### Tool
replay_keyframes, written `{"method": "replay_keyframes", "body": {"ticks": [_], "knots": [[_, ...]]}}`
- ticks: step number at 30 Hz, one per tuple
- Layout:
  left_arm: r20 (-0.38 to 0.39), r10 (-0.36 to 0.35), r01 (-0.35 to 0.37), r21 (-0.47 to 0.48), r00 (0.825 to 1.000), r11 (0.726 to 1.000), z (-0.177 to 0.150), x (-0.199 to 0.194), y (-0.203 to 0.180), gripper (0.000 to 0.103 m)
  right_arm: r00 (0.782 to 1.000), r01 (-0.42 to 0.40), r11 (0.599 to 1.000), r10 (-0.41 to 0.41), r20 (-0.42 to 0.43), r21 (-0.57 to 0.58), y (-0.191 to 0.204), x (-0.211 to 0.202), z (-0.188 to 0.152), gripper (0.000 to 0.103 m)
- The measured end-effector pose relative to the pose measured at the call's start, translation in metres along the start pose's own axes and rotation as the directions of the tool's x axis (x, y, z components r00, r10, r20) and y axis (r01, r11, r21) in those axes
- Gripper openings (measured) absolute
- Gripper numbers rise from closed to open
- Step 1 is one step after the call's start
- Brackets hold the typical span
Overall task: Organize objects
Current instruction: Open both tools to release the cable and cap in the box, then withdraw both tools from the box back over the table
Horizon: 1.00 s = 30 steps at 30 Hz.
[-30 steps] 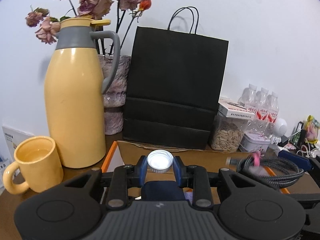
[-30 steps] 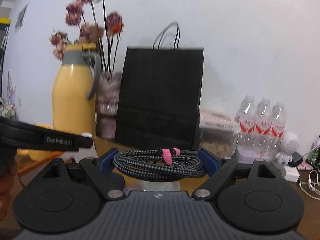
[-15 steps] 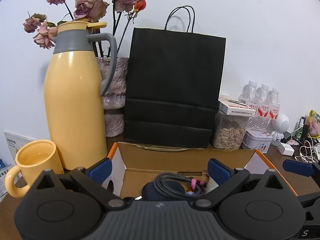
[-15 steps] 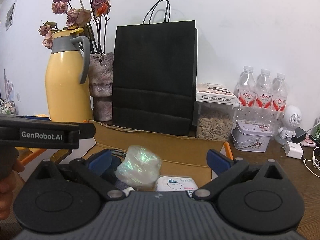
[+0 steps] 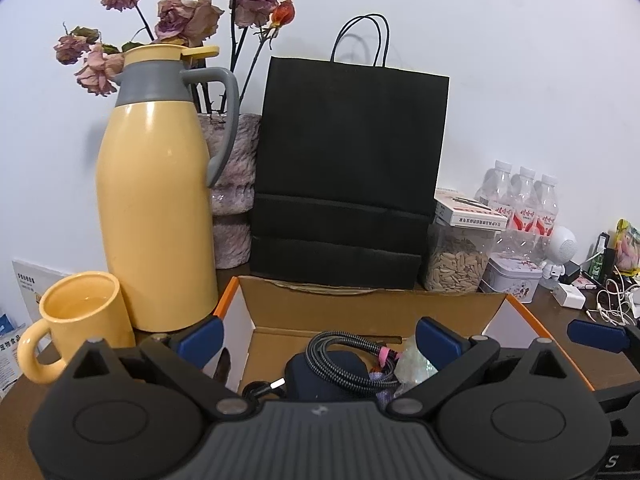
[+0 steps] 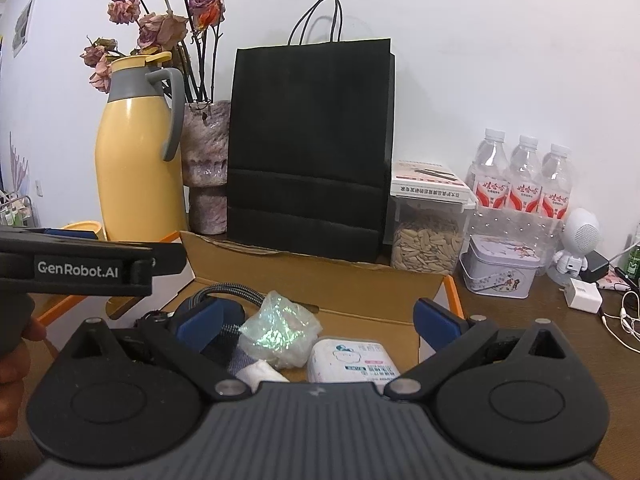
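Observation:
An open cardboard box (image 5: 360,308) with orange edges sits in front of me. Inside lie a coiled braided cable (image 5: 340,360) with a pink tie, a dark blue pouch (image 5: 320,380), a crumpled iridescent wrapper (image 6: 280,328) and a white tissue pack (image 6: 352,364). My left gripper (image 5: 320,338) hangs over the box, jaws wide open, nothing between them. My right gripper (image 6: 316,320) is likewise wide open above the wrapper and tissue pack, holding nothing. The left gripper's body (image 6: 80,268) shows at the left of the right wrist view, held by a hand (image 6: 16,360).
A yellow thermos jug (image 5: 156,208) and yellow mug (image 5: 76,320) stand left of the box. Behind it are a vase of dried roses (image 5: 232,192), a black paper bag (image 5: 348,176), a seed jar (image 5: 456,260), a tin (image 6: 500,270), water bottles (image 6: 520,184), chargers and cables.
The left gripper let go of a small white-capped bottle and opened wide. The right gripper released the coiled cable, which now lies in the box, and opened fully.

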<state>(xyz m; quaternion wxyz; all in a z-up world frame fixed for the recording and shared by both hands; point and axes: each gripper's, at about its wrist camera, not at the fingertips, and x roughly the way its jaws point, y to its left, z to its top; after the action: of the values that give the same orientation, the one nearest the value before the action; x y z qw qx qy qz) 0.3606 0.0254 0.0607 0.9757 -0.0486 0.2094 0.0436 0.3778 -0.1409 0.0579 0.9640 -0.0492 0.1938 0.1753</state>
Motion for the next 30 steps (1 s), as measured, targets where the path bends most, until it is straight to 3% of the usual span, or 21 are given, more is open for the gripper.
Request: {"method": "replay_keyframes", "body": {"ticks": [11, 30], "knots": [[-0.001, -0.001, 0.001, -0.031, 1.000, 1.000, -0.020, -0.029, 0.005, 0.103, 1.000, 0.002, 1.000, -0.002, -0.002, -0.013, -0.002, -0.031, -0.018, 0.103], [-0.039, -0.040, 0.040, 0.013, 0.998, 0.999, -0.073, -0.080, -0.009, 0.103, 1.000, 0.005, 1.000, -0.005, 0.001, -0.028, 0.003, -0.097, -0.068, 0.103]]}}
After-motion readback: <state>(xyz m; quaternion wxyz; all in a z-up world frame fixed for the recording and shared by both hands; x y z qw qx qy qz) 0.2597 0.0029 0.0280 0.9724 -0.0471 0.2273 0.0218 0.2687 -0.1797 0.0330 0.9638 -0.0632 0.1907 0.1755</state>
